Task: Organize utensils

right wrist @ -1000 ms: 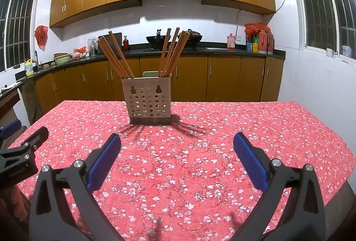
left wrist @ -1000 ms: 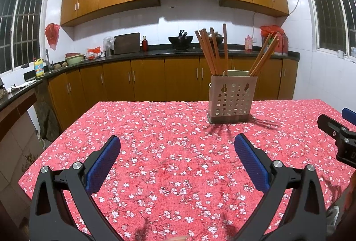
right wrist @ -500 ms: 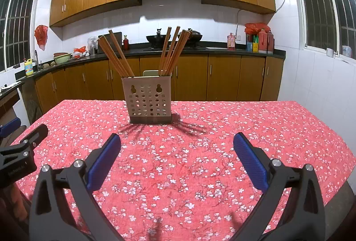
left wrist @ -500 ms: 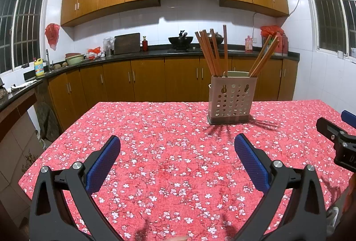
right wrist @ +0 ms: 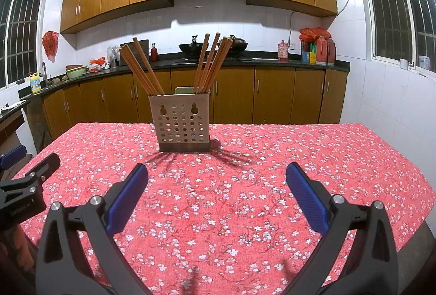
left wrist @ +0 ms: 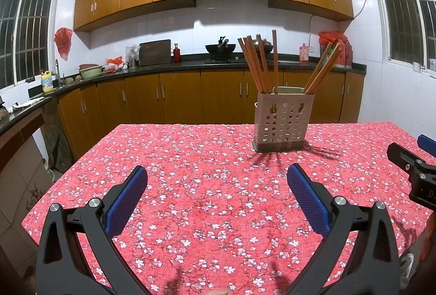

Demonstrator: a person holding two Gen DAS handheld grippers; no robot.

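Chopsticks stand in a perforated holder toward the far edge of the counter, which is covered by a red floral cloth. In the right wrist view the same holder sits centred ahead, with chopsticks fanned in two groups: one leaning left, one leaning right.

Left claw: jaws spread wide, blue pads apart, nothing between them. It hovers over the near part of the counter without touching the cloth or the holder. The holder lies ahead and to the right of its centreline, well apart.

Right claw: jaws spread wide, empty, hovering over the near part of the counter. The holder stands ahead, slightly left of centre, well apart from the fingertips.

Each claw appears at the edge of the other's view: the right claw at the right edge, the left claw at the left edge.
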